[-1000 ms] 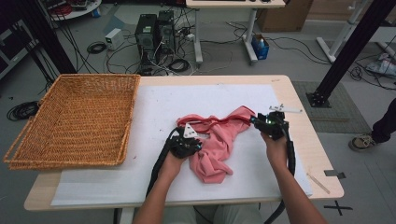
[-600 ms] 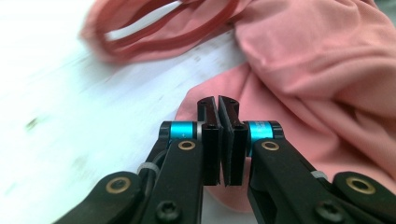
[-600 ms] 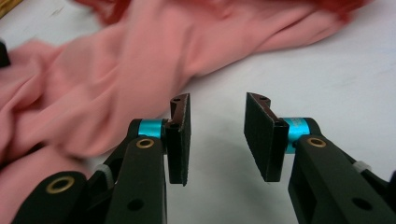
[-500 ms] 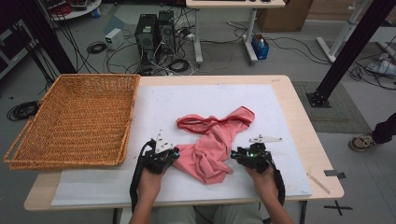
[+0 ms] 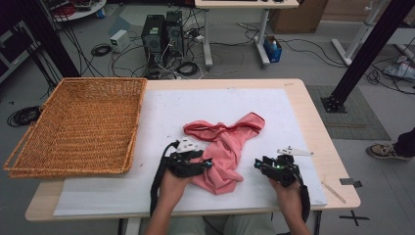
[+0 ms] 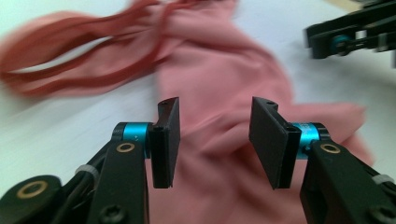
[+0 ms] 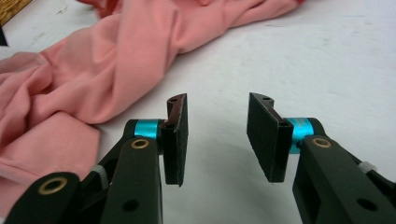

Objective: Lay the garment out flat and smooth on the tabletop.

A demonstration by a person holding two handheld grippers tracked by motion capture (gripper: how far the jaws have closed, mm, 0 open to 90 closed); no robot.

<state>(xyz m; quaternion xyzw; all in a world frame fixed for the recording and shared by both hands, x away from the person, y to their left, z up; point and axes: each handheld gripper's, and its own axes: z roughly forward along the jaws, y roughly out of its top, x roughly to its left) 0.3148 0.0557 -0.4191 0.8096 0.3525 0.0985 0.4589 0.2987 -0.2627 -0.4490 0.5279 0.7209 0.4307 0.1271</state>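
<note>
A: Both jaws wide, nothing held — left gripper over the pink garment crumpled mid-bench.

B: Right gripper sits beside it; pinch one layer, I'd say — not the bunch.

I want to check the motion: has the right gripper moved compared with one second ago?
Yes. The right gripper has come back toward the person's edge of the table, off the pink cloth, and its jaws stand open.
</note>
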